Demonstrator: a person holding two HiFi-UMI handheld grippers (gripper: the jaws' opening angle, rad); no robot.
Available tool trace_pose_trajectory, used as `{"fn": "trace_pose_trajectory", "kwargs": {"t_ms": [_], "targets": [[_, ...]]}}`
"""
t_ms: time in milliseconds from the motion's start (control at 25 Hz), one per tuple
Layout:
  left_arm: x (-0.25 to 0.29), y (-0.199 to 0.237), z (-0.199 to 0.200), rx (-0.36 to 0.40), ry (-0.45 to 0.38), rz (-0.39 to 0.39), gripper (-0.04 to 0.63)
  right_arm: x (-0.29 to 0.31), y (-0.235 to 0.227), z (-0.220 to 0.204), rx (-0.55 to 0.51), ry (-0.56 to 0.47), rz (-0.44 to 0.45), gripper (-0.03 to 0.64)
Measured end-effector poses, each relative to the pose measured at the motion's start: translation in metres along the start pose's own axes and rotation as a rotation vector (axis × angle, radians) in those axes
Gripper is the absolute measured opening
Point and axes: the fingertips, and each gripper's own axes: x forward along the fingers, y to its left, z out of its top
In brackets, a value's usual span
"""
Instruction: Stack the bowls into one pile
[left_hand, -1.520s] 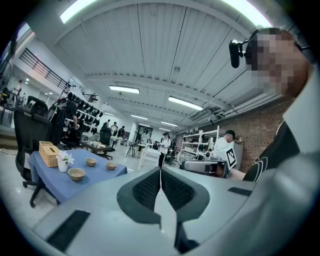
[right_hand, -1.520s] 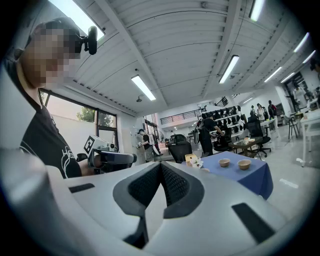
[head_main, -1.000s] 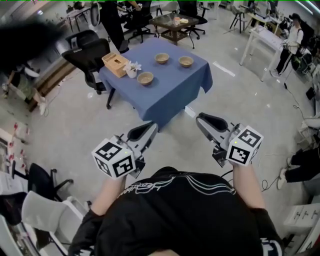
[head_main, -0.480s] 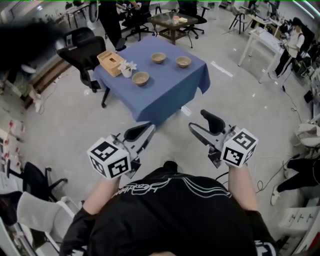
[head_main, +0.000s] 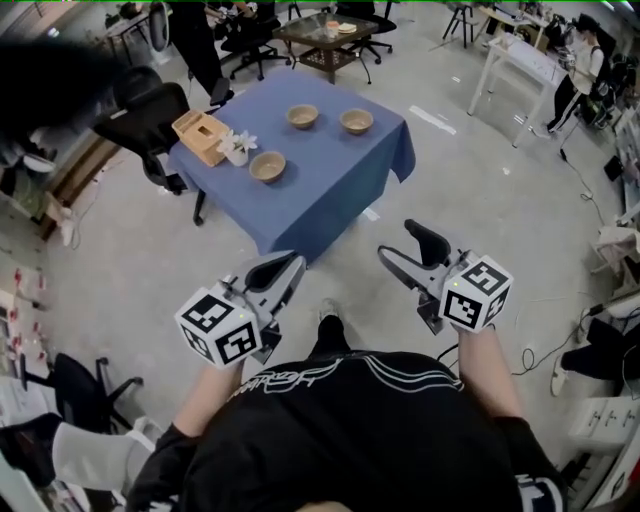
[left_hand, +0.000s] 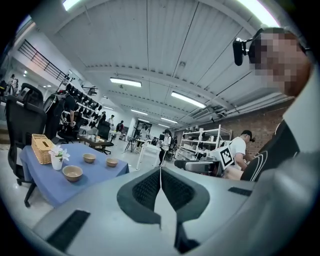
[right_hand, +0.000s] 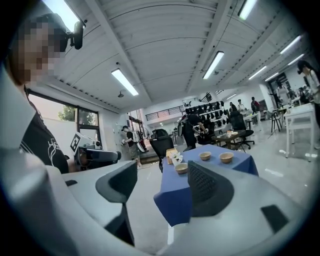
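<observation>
**Both tongs empty, well short of the table; bowls unstacked.**
Left tongs: jaws closed together, holding nothing. Right tongs: jaws have just been opening and stand wide apart, with nothing between them. On the blue-clothed table, the near bowl sits beside the flower vase and wicker box. The two far bowls stand apart behind it. The marker cubes carry black-and-white squares. The lettering on the shirt is unreadable.

Bright ceiling strip lights; fisheye edges, perhaps slight blur.
</observation>
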Motion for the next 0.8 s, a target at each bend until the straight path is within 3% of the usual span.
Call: {"fn": "trace_pose_trajectory", "kwargs": {"t_ms": [480, 800], "targets": [[0.062, 0.142, 0.019, -0.067, 0.035, 0.033, 0.028, 0.114, -0.097, 0.004, 0.048, 0.101, -0.045, 0.313], [0.127, 0.218, 0.04, -0.079, 0.056, -0.017, 0.028, 0.195, -0.162, 0.014, 0.085, 0.158, -0.061, 0.313]]}}
